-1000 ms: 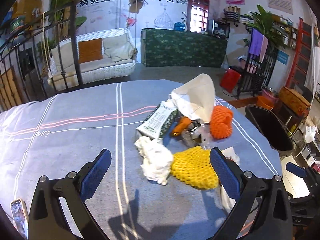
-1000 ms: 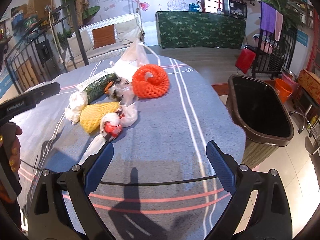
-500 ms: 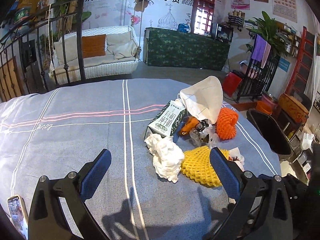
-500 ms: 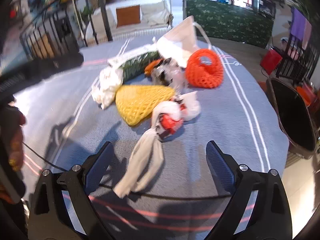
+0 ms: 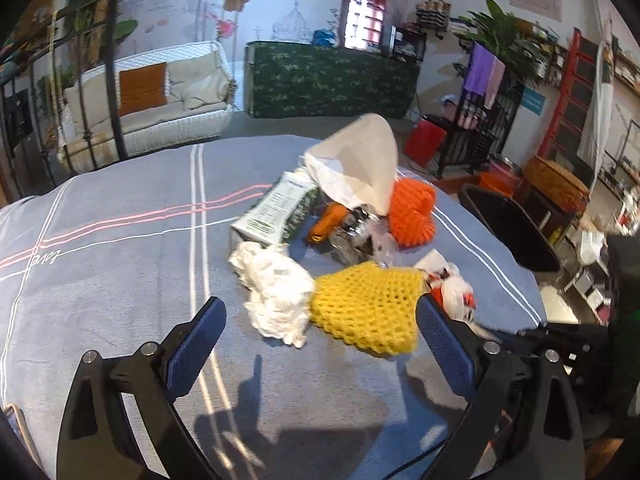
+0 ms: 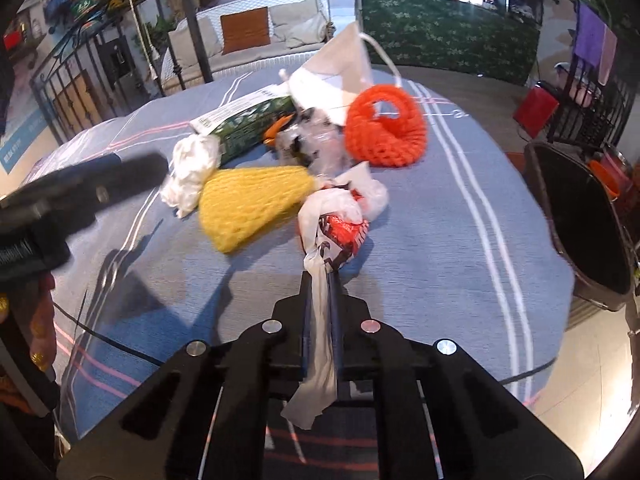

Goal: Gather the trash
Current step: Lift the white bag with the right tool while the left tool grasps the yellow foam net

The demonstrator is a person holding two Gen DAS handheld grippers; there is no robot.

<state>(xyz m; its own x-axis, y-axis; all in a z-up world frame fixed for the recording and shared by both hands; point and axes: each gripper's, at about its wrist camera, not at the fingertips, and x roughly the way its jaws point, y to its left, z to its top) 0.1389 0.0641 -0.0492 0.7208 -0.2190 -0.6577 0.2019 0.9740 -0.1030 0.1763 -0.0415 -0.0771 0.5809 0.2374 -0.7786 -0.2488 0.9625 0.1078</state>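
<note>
Right wrist view: the right gripper [image 6: 320,276] has just closed, clamping the white plastic bag's [image 6: 340,216] tail, ready for the bin [image 6: 576,216]; left gripper [image 5: 320,332] gapes wide.

The right gripper [image 6: 321,280] has just closed its jaws on the twisted tail of a white and red plastic bag [image 6: 340,216] lying on the table [image 6: 440,240]. Just beside the bag lies a yellow foam net [image 6: 252,204], an orange foam net [image 6: 386,128] farther back. A dark bin [image 6: 580,232] stands right of the table.
</note>
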